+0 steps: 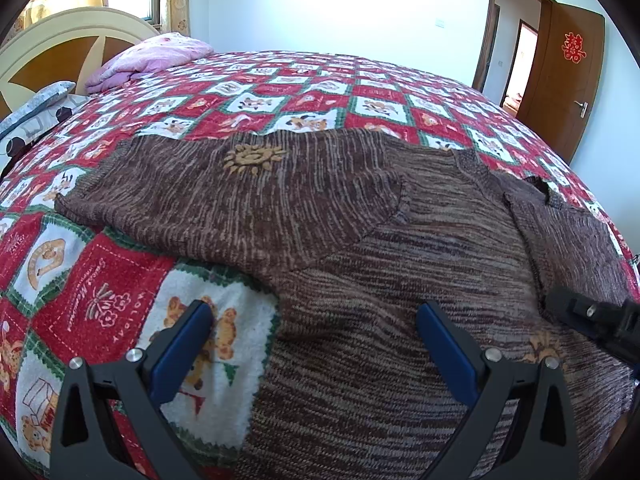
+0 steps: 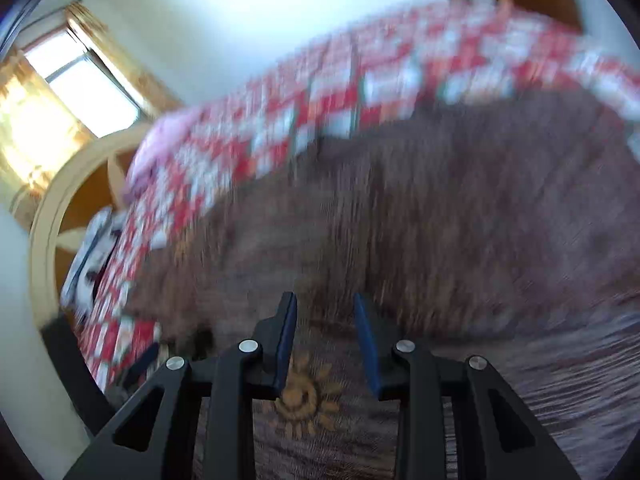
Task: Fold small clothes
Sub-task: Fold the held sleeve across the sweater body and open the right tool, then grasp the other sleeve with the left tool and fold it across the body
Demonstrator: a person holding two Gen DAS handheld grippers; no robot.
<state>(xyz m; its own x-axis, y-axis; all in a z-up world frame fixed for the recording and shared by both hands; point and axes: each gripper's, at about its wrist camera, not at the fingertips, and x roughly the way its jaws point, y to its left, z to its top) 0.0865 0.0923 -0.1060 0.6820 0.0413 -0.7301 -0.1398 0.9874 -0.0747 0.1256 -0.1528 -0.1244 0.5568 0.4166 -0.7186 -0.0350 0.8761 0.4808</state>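
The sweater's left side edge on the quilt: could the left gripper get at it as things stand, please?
Probably yes: the left gripper is open and straddles that edge of the sweater, with only the quilt beside it and nothing between.

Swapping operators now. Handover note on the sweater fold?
Left gripper: open, empty, over the sweater's near left edge.
Right gripper: open, empty, above a sun patch on the knit; that view is motion-blurred.
Sweater lies on the patchwork quilt, left sleeve spread out sideways.
Done: laid out, apparently no fold completed.
Left: probably sleeves in, then body.
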